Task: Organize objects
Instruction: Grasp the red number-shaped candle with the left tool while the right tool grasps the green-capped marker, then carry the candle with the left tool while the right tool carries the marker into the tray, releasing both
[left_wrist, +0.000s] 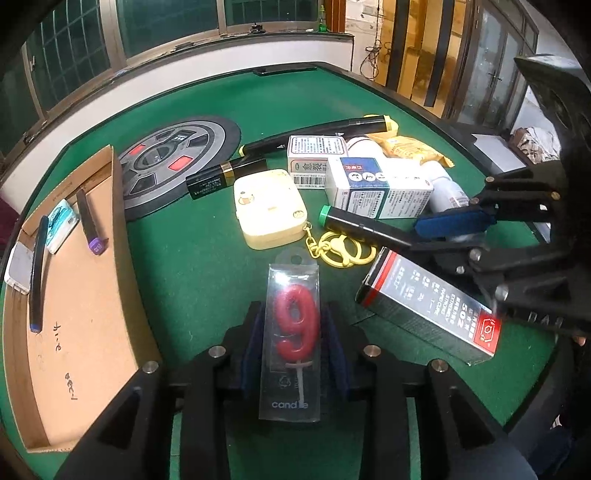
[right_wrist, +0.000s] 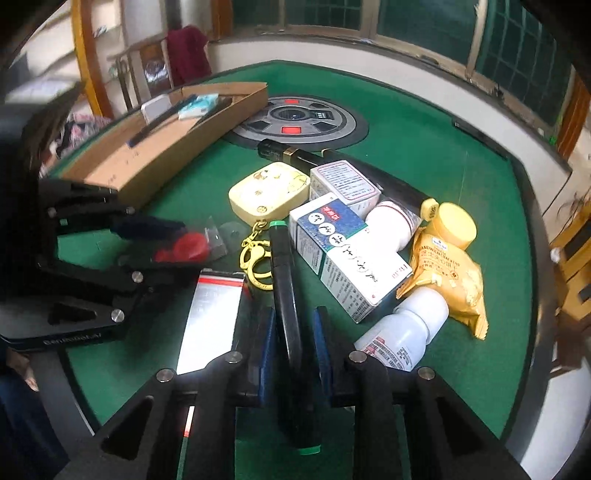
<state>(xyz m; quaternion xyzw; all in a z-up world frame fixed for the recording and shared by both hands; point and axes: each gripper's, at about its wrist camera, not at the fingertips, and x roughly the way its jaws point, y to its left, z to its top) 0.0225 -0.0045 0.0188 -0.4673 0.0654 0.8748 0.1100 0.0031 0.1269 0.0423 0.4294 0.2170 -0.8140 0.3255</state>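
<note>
Gripping the candle pack (left_wrist: 290, 343) between its pads, the left gripper (left_wrist: 291, 354) holds it lengthwise along the fingers, with the cardboard box (left_wrist: 85, 295) just to its left (nearer this hand). The right gripper (right_wrist: 291, 354) clamps a green-capped marker (right_wrist: 286, 295), farther from the box. Inside the box: two pens, an eraser and a small packet.

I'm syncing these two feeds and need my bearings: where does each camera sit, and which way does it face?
Left wrist: on the left gripper, looking down its jaws at the candle pack held between them, the cardboard tray on its left; the right gripper shows.
Right wrist: on the right gripper, looking down at the green-capped marker in its jaws; the left gripper shows.
Shared: the green table, the yellow case.
</note>
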